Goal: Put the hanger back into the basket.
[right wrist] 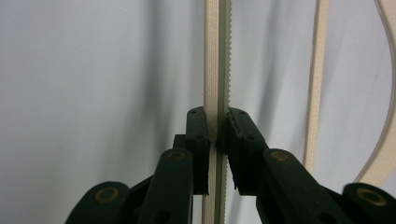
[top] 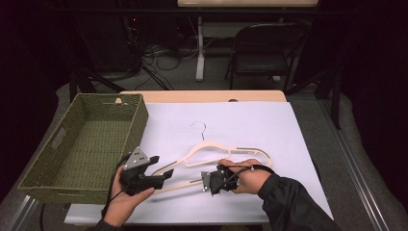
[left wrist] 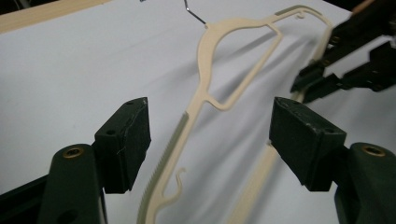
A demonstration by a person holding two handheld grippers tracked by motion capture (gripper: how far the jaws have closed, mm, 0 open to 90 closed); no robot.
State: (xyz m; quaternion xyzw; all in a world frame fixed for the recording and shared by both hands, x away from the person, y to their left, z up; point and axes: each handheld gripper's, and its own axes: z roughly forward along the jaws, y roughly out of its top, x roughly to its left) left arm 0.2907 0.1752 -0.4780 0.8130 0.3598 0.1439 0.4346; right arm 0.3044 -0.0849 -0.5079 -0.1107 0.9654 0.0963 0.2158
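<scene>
A cream plastic hanger (top: 226, 155) with a thin metal hook (top: 198, 126) lies across the white sheet (top: 240, 120). My right gripper (top: 208, 183) comes in from the right and is shut on the hanger's lower bar (right wrist: 217, 70), which has a toothed edge. My left gripper (top: 162, 167) sits beside the basket with its jaws wide open. In the left gripper view the hanger's shoulder arm (left wrist: 187, 126) runs between the open pads (left wrist: 128, 135) without touching them, and the right gripper (left wrist: 327, 74) shows farther off. Shadows under the hanger suggest it is partly raised.
A green woven basket (top: 139, 120) stands empty on the left of the table, its near corner close to my left hand. A black folding chair (top: 264, 48) and cables on the floor lie beyond the table's far edge.
</scene>
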